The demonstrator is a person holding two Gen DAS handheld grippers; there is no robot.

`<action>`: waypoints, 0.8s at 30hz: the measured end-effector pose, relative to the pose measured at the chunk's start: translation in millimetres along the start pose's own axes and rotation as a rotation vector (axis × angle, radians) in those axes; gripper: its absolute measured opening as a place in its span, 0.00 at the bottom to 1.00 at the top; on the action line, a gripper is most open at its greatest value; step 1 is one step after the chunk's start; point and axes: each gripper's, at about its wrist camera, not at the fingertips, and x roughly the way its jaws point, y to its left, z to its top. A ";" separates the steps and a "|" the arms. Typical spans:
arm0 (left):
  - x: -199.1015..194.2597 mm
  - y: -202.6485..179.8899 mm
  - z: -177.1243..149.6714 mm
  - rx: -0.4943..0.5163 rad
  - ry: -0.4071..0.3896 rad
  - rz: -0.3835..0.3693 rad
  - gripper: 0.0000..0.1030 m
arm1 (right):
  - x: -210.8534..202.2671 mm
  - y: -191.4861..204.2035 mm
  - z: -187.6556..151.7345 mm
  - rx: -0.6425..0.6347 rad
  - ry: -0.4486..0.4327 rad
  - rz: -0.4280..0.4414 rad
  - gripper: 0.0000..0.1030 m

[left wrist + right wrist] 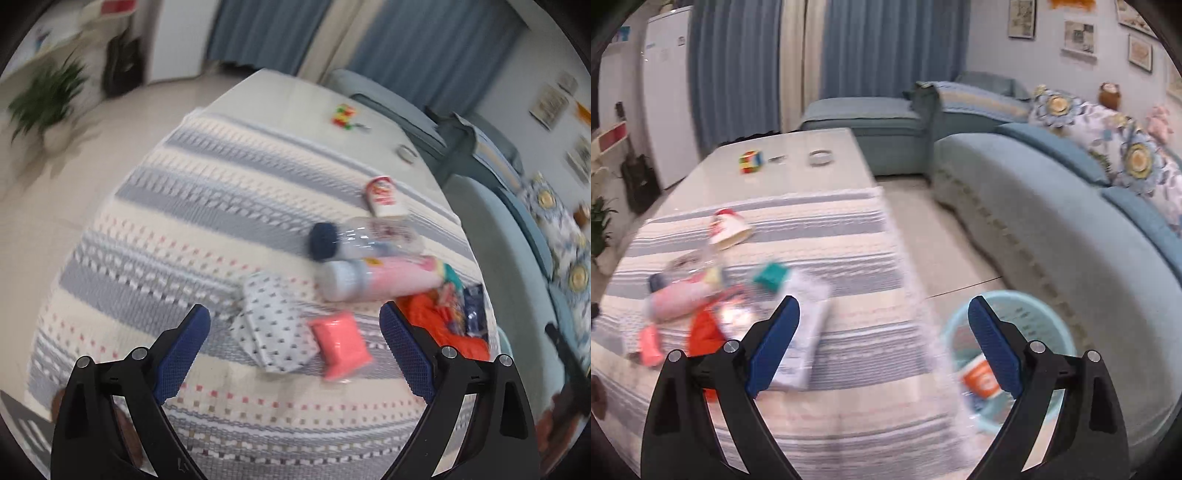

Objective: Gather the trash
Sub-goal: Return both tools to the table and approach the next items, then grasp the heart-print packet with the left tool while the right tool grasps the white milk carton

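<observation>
Trash lies in a heap on the striped tablecloth (184, 229): a pink packet (341, 345), a white dotted wrapper (271, 325), a pink bottle with a white cap (376, 278), a clear bottle with a dark blue cap (365, 236), a tipped paper cup (384, 195) and an orange bag (447, 328). My left gripper (295, 321) is open and empty, above the dotted wrapper and pink packet. My right gripper (882, 314) is open and empty over the table's right edge. A light blue bin (1038, 325) on the floor holds an orange-and-white item (979, 378). A white packet (803, 332) lies by the right gripper's left finger.
A Rubik's cube (751, 161) and a small round dish (820, 158) sit on the bare far end of the table. A blue sofa (1052, 221) with flowered cushions runs along the right. A potted plant (48, 99) stands at far left.
</observation>
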 end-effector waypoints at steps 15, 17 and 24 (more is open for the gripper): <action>67.8 7.2 -7.4 -0.012 0.100 0.172 0.58 | 61.2 38.8 -20.0 0.038 0.174 0.090 0.65; 69.0 3.7 -8.1 0.017 0.100 0.182 0.53 | 67.1 43.1 -20.2 0.036 0.183 0.093 0.65; 55.7 1.6 -14.9 0.061 0.040 0.095 0.23 | 88.7 47.7 -24.3 0.057 0.231 0.093 0.66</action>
